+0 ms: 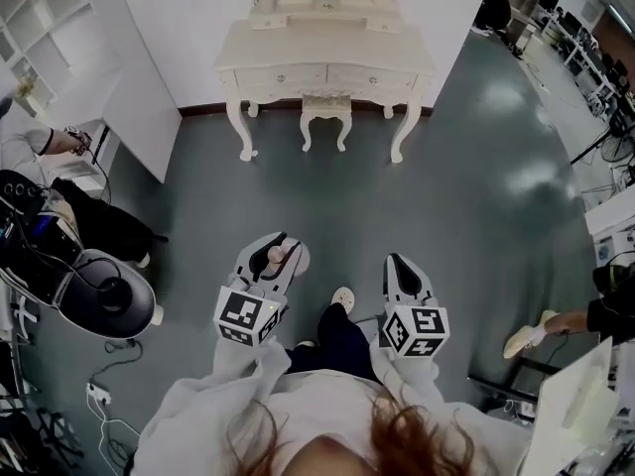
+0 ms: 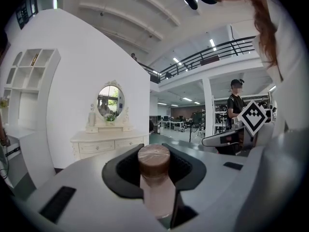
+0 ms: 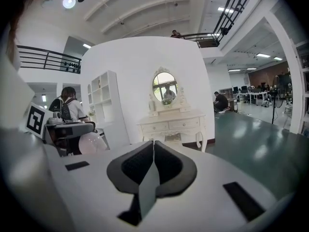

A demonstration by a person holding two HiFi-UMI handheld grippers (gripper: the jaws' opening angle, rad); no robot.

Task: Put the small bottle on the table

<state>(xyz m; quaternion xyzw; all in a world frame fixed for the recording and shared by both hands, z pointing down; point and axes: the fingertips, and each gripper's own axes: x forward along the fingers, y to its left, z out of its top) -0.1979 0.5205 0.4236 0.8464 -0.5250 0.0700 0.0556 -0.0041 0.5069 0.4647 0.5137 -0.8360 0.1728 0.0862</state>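
My left gripper (image 1: 281, 254) is shut on a small pale pink bottle (image 2: 157, 187) with a brown cap (image 2: 154, 159); the bottle also shows between the jaws in the head view (image 1: 278, 257). The bottle points ahead toward the cream dressing table (image 1: 325, 59), which stands across the floor against the white wall (image 2: 107, 144) (image 3: 172, 123). My right gripper (image 1: 400, 263) is held level beside the left one, its jaws closed together with nothing between them (image 3: 153, 151).
A small cream stool (image 1: 325, 112) sits under the dressing table, and an oval mirror (image 2: 110, 101) stands on top. White shelves (image 1: 40, 13) are at the left. A grey chair (image 1: 99, 296) and cables lie at my left; a person's foot (image 1: 526, 337) is at the right.
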